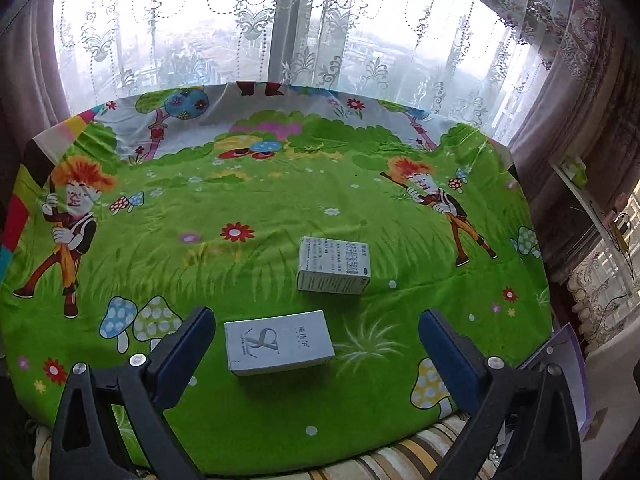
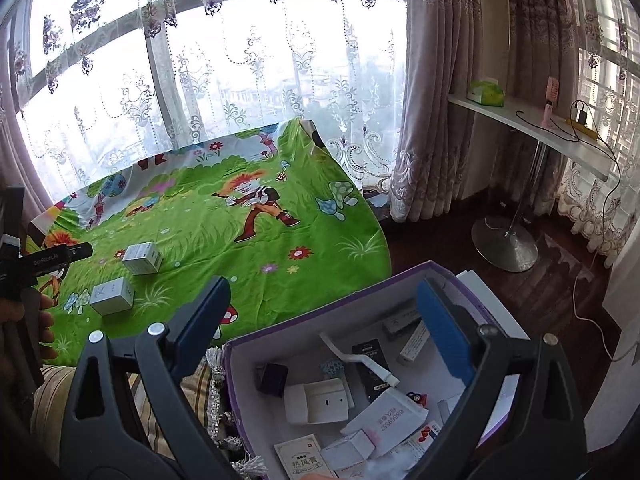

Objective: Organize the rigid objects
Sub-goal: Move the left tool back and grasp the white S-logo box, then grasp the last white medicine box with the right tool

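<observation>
A lace-curtained window backs the table (image 1: 280,200) under its cartoon meadow cloth. Both left tongs (image 1: 316,344) and right tongs (image 2: 324,320) gape wide, empty. The grey box (image 1: 279,342) lies at lower centre between the left tongs' fingers, the white box (image 1: 334,266) just beyond; the right tongs hover over the purple bin (image 2: 280,332) at lower right. Closing off-centre could skew the grey box.

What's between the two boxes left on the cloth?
Nothing: in the left wrist view only bare green cloth separates the grey box from the white box. They lie apart, not touching.
</observation>
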The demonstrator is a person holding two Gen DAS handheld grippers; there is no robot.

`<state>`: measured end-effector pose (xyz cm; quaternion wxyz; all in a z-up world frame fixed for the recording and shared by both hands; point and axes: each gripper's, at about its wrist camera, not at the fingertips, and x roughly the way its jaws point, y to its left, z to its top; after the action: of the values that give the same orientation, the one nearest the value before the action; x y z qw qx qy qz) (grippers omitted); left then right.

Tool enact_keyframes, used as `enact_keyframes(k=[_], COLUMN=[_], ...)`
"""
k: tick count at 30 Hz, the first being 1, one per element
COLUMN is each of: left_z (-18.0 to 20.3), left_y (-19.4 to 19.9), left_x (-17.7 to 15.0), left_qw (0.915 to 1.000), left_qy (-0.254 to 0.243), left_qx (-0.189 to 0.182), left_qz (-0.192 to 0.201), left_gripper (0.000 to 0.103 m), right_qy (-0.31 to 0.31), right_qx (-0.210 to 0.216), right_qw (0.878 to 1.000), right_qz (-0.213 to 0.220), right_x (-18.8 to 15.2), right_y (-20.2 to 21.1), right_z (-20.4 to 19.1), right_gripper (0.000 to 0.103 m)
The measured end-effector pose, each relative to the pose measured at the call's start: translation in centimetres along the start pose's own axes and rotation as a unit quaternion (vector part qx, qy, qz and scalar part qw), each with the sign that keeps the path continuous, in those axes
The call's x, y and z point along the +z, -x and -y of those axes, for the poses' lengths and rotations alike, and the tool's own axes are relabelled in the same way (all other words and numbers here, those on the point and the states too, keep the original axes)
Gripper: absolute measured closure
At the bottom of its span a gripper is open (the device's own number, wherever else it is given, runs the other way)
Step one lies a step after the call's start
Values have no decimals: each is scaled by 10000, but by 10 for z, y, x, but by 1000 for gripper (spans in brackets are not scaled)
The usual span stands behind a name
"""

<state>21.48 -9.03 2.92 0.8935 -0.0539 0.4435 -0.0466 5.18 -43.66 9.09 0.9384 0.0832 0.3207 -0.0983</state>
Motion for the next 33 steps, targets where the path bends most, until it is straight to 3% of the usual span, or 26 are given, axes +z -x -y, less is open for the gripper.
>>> enact_keyframes(k=[8, 21, 25, 28, 33], left_z=[-15, -22, -28, -31, -45], left_y=[-42, -77, -87, -90, -86], left_x=[-15, -23, -23, -23, -23], left_qw=[9979, 9946, 9933, 9935, 9943], left_qy=[84, 330, 367, 338, 494], left_qx=[347, 256, 276, 264, 242], left_qz=[-548, -954, -1059, -1059, -917], left_gripper=[0, 0, 1, 12, 12], right_qy=[171, 645, 785, 905, 1004], right_qx=[161, 543, 652, 726, 833], right_qw=[9997, 9961, 9942, 9925, 9900], right_qz=[-64, -277, -342, -393, -546], right_x=[14, 30, 35, 38, 39], right_y=[-18, -61, -72, -81, -97], right_z=[-31, -115, -143, -165, -196], right_gripper=[8, 8, 8, 8, 8])
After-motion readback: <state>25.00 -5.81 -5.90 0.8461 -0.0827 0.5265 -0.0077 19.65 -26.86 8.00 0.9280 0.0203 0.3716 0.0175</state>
